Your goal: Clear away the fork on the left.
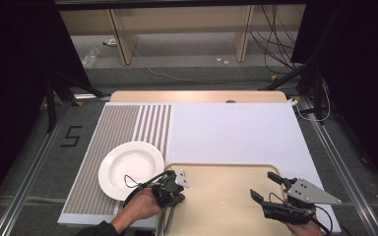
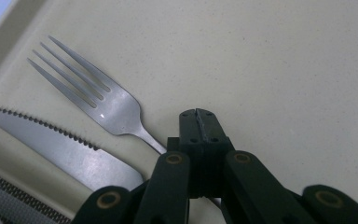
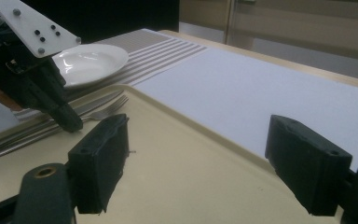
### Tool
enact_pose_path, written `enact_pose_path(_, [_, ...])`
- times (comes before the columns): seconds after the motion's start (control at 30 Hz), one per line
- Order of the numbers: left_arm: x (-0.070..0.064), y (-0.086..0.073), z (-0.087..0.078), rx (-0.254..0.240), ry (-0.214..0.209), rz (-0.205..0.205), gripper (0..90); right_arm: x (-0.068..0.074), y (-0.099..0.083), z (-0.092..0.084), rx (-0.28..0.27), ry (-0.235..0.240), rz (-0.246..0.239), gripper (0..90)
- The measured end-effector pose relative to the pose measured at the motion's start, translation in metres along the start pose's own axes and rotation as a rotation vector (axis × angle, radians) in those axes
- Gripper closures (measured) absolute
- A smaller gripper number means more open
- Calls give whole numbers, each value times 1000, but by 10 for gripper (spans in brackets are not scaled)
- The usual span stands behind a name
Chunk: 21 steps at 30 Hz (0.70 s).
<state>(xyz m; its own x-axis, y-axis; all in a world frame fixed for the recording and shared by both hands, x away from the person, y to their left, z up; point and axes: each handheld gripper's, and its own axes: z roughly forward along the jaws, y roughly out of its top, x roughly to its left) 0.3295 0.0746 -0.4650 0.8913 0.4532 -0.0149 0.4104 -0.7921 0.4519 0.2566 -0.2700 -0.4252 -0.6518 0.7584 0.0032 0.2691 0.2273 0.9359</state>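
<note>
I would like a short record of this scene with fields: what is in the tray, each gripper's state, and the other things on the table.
tray contents: fork and knife lying side by side near the left edge of the beige tray
left gripper: jaws shut, tips at the fork's handle; whether they pinch it cannot be told
right gripper: jaws open, nothing between them, above the tray's right part
plate: white, empty, on the striped placemat, left of the tray

Grey carpet floor (image 1: 24, 162) — black curtains (image 1: 15, 59) either side, wooden shelving (image 1: 177, 24) and cables (image 1: 275, 44) beyond.
</note>
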Motion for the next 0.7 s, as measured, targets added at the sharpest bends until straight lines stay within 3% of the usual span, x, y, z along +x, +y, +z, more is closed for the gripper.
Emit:
enact_pose_path(0.53, [3,-2,-2,7,16,-18,877,1,0,0,-1,1,2,223])
enact_pose_path(0.7, [4,-1,-9,-60,15,-45,759,0,0,0,-3,1,1,223])
